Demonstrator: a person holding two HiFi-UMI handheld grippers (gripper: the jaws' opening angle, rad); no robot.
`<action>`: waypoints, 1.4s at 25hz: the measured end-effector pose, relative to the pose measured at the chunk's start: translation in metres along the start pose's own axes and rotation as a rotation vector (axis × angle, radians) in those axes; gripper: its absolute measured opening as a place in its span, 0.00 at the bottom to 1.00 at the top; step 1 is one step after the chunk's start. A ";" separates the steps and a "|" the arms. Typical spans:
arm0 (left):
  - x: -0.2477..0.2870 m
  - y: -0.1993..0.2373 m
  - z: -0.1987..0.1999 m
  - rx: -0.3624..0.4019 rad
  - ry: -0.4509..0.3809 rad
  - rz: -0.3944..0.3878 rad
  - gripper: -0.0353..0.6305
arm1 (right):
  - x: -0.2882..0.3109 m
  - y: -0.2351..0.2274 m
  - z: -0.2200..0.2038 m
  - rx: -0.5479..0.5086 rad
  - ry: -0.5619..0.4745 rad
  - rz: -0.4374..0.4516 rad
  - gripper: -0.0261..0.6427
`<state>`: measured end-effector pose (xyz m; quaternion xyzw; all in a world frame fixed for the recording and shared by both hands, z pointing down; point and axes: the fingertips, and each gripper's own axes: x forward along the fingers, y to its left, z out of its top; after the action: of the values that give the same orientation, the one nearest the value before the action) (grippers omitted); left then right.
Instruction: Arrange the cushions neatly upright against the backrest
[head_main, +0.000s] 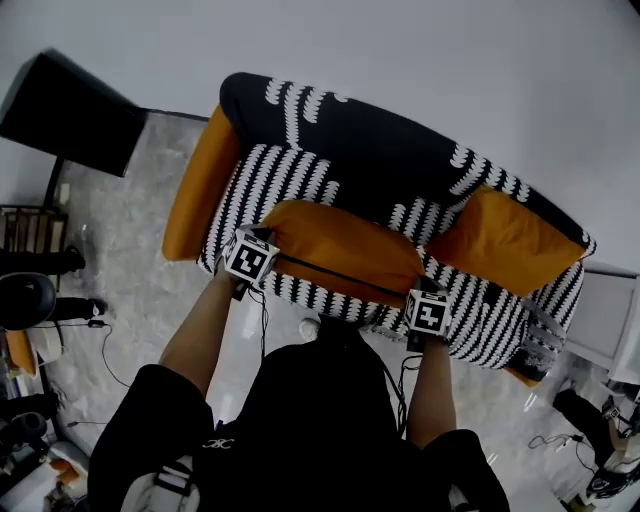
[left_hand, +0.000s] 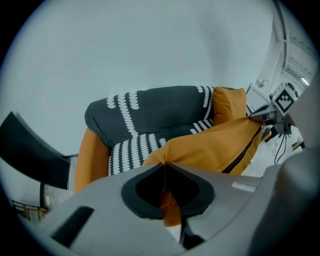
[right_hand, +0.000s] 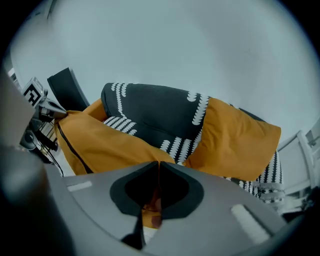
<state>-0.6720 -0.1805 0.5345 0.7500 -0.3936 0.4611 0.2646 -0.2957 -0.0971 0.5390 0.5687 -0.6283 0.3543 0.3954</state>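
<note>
Head view: my left tongs (head_main: 266, 236) and right tongs (head_main: 424, 288) are each pressed together on a corner of the long orange cushion (head_main: 345, 245). It hangs across the front of the seat at mid-frame, short of the backrest (head_main: 380, 150). A second cushion (head_main: 505, 240) leans upright at the right end of the sofa (head_main: 270, 180). Risk, in my judgement: the cushion is carried by two thin pinches of cloth only, so one corner may slip free and drop that end to the floor. Left gripper view: the jaws are closed on a fold of orange fabric at lower centre. The bite looks shallow, and the weight sagging between the tongs would pull on it. Right gripper view: the same pinch at lower centre. Swinging the cushion back could knock the second cushion, at right, off its lean. Writing: none legible. The marker cubes (head_main: 248, 257) carry square patterns only, and a small white emblem on my shirt (head_main: 300, 420) is too small to read.
</note>
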 end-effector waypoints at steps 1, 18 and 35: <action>0.003 0.005 0.011 0.006 0.003 0.001 0.08 | 0.003 -0.003 0.011 -0.015 -0.006 -0.003 0.07; 0.084 0.070 0.202 0.085 -0.059 0.084 0.10 | 0.090 -0.092 0.194 -0.093 -0.036 -0.025 0.06; 0.062 0.072 0.243 -0.043 -0.288 0.120 0.06 | 0.086 -0.107 0.249 0.060 -0.218 -0.027 0.05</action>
<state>-0.5980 -0.4258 0.4874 0.7775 -0.4813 0.3553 0.1937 -0.2162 -0.3681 0.5078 0.6240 -0.6490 0.3036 0.3119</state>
